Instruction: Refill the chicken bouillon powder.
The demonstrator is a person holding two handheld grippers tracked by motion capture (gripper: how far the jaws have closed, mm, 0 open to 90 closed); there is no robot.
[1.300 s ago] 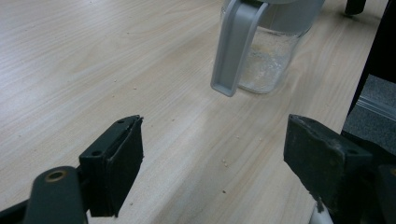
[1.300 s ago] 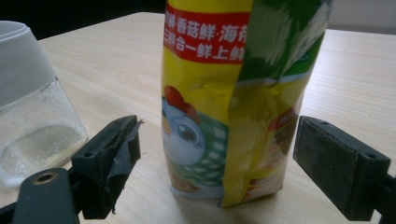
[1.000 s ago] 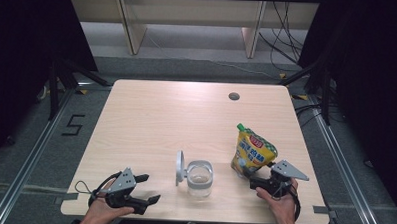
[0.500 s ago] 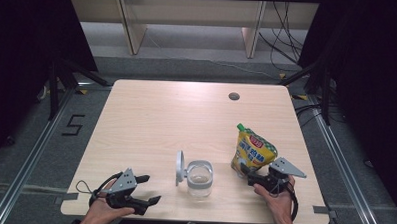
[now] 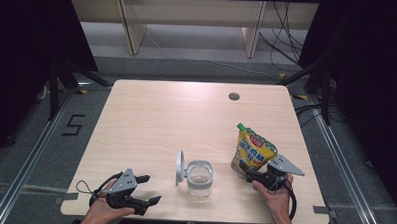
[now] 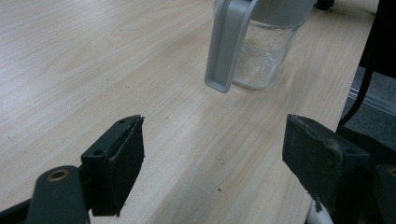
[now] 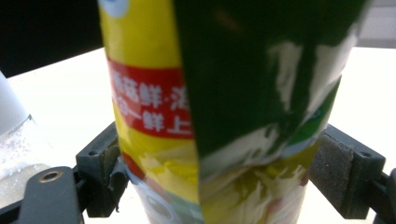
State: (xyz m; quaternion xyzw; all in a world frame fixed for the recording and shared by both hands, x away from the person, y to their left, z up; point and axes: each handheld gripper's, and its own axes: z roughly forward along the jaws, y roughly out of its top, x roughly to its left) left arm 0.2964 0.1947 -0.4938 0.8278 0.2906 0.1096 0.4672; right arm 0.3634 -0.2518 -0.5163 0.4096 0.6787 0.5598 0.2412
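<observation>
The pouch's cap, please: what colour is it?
Green cap on the pouch; high view shows it best.

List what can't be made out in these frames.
- Pouch print: right gripper view, too close and blurred to read; top cut off by the frame edge.
- Right tongs: high view, tips hidden behind the pouch.
- Jar rim: left gripper view, cut off at the top edge; its open lid covers part of the glass.

A pale wooden table (image 5: 151, 120) with 1 round cable hole (image 5: 233, 96) near its far edge stands on grey carpet floor (image 5: 35, 151). A black "5" marking (image 5: 74, 125) sits on the floor at its left. Metal rails (image 5: 24, 166) run along both sides. Beyond, light wooden furniture legs (image 5: 132, 24) and loose black cables (image 5: 284, 40) lie under even overhead light.
</observation>
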